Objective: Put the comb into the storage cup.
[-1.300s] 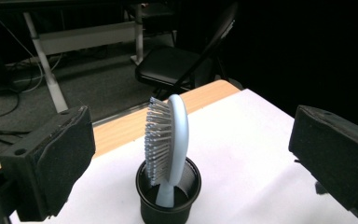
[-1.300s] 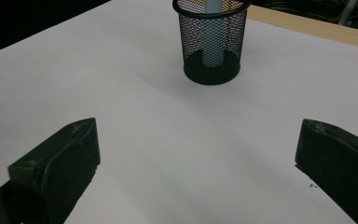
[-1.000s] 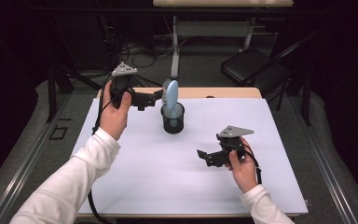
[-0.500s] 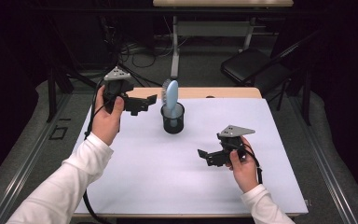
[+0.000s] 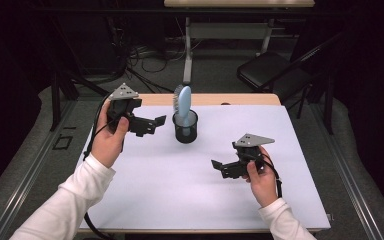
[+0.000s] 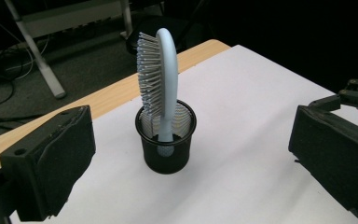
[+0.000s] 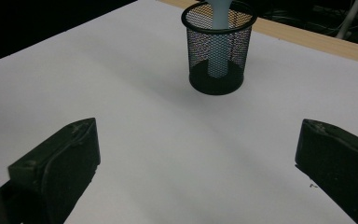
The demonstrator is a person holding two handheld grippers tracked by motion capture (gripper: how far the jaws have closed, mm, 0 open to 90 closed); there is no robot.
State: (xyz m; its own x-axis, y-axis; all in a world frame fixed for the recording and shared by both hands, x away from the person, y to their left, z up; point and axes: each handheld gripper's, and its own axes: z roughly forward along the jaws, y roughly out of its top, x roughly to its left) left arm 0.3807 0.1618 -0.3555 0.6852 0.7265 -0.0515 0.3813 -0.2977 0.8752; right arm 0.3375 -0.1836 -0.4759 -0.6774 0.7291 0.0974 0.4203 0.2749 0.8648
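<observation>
Jaws of the left gripper (image 5: 152, 124): wide apart, nothing between the pads, having just been opening a little further. Held up off the table (image 5: 300, 200) at its far left, pointing toward the cup; the left hand (image 5: 107, 142) wraps the body from below, and a grey three-cornered plate sits on top.

Jaws of the right gripper (image 5: 224, 167): also wide apart, empty, with bare white surface between them in the right gripper view. Held low over the near right part of the table in the right hand (image 5: 260, 177), pointing left and toward the cup, well apart from it.

Hairbrush (image 6: 161, 79): pale blue, standing upright, handle down inside the cup and bristle head up above the rim. In the left gripper view the bristles face left and the brush stands centred between the two jaws, farther off, touched by neither.

Mesh cup (image 6: 165, 144): black wire, round, upright on the white surface near the table's far edge, just right of the left gripper's tips in the high view.

Table: white top, with a strip of bare wood along the far edge.
</observation>
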